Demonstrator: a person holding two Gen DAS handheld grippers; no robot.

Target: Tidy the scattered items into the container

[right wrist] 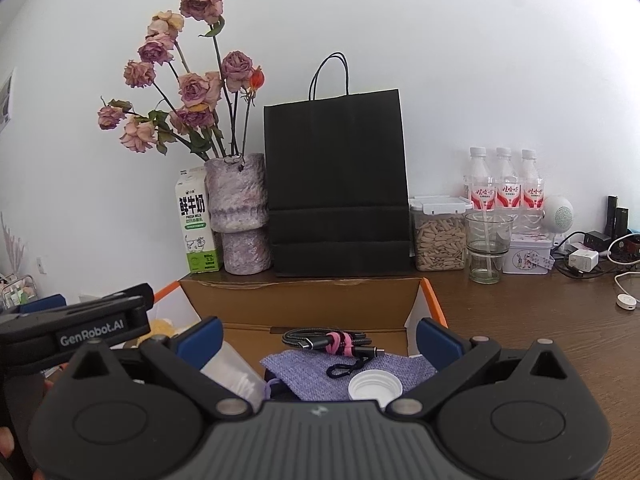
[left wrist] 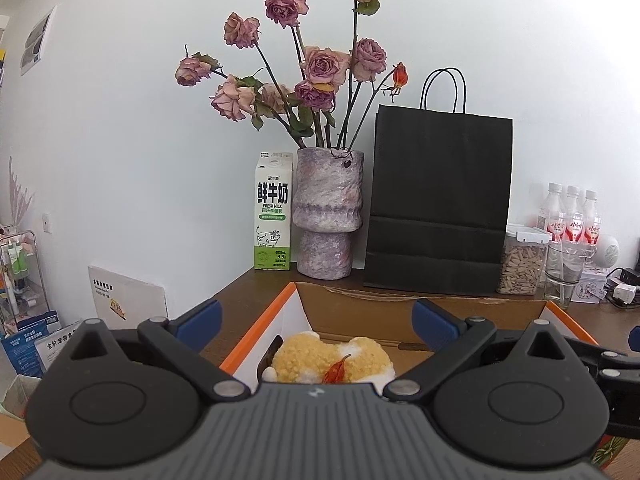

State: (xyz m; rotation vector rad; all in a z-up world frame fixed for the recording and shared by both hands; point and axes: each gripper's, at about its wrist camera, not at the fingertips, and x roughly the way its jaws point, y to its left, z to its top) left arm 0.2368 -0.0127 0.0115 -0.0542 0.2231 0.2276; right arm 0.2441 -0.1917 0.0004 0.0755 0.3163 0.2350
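The left tool (left wrist: 316, 320) hangs with its jaws spread wide and holding nothing, over the left end of the cardboard box (left wrist: 400, 308), where a yellow plush toy (left wrist: 332, 360) lies just below and between its fingers. The right tool (right wrist: 319, 338) is likewise wide open and empty above the box's right half, with a coiled cable (right wrist: 328, 342), a purple cloth (right wrist: 316, 372) and a white cap (right wrist: 375, 386) lying between its fingers.

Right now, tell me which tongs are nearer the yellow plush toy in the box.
Left. The left tongs hang open right over the yellow plush toy. The right tongs hang open over the purple cloth and cable, with the toy off to their left.
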